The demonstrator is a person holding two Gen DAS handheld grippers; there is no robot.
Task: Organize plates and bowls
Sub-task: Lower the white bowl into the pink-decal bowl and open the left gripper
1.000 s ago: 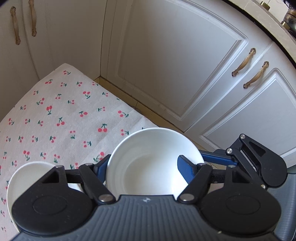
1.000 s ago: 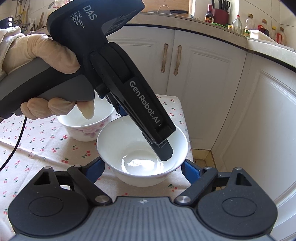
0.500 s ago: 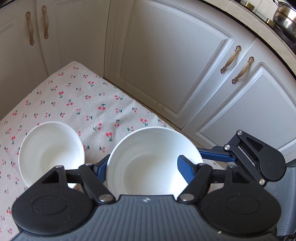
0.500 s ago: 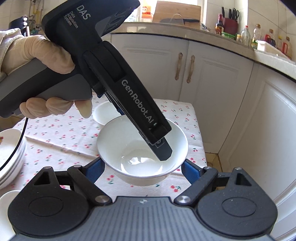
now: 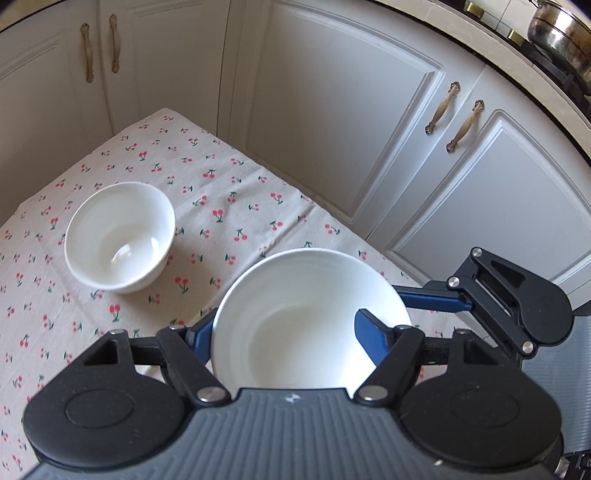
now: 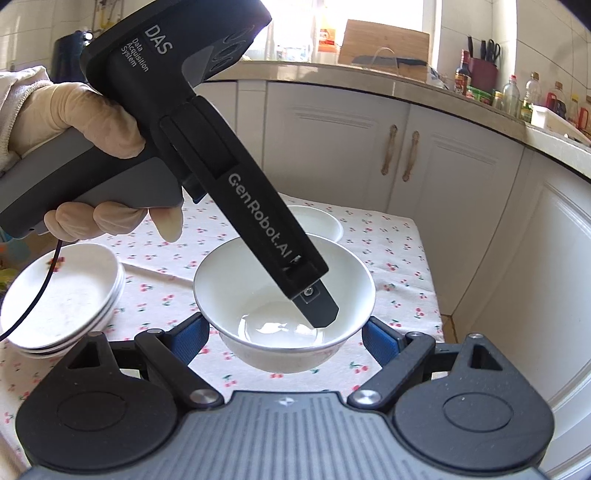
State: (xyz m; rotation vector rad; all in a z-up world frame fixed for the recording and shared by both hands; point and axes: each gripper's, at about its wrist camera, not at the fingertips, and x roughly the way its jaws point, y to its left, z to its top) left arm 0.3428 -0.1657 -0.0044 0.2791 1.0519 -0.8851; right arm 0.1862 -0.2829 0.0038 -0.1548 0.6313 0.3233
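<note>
Right, you're mid-carry: left hand-held gripper [image 5: 291, 332] is clamped on the big bowl's [image 5: 310, 317] wall, one finger inside, one outside, bowl up off the worktop [image 5: 229, 206]. Right hand-held gripper [image 6: 284, 336] stands apart, empty, under the bowl. Small bowl [image 5: 120, 236] sits beyond it. Next, likely nest or park it; lower level.

cabinets [image 5: 332, 122]: white, panelled, brass handles | countertop [image 6: 369, 79]: beige, cluttered | window [image 6: 388, 14]: bright daylight
</note>
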